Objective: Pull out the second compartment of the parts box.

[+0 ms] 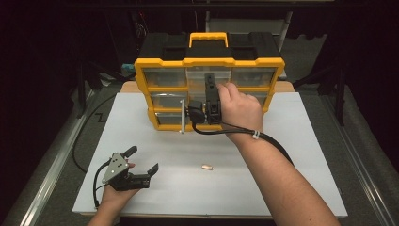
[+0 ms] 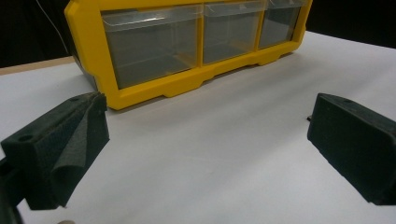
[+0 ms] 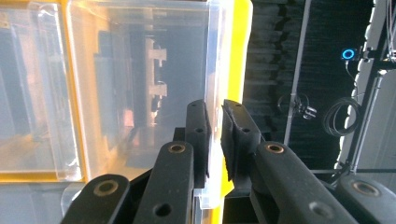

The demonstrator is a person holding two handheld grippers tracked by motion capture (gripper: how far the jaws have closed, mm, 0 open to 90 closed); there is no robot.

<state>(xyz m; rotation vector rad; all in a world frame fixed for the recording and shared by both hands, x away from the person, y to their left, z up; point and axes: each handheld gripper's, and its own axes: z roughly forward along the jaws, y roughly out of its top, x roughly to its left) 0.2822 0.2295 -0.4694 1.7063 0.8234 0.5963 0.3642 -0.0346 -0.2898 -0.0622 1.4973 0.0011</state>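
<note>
White table (image 1: 291,155) carries a yellow organizer (image 1: 162,62). Right gripper (image 3: 215,123) pinches the top-middle drawer (image 3: 140,93) by its thin lip; clear plastic, light, probably slippery. Left gripper (image 1: 143,160) rests spread.

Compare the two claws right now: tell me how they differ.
The left claw rests low on the white table, near its front edge; the right claw is raised at the yellow drawer cabinet. The left claw is open with nothing between its jaws; the right claw is shut on the front edge of a clear drawer. Both have black padded jaws, and a hand holds each.
</note>
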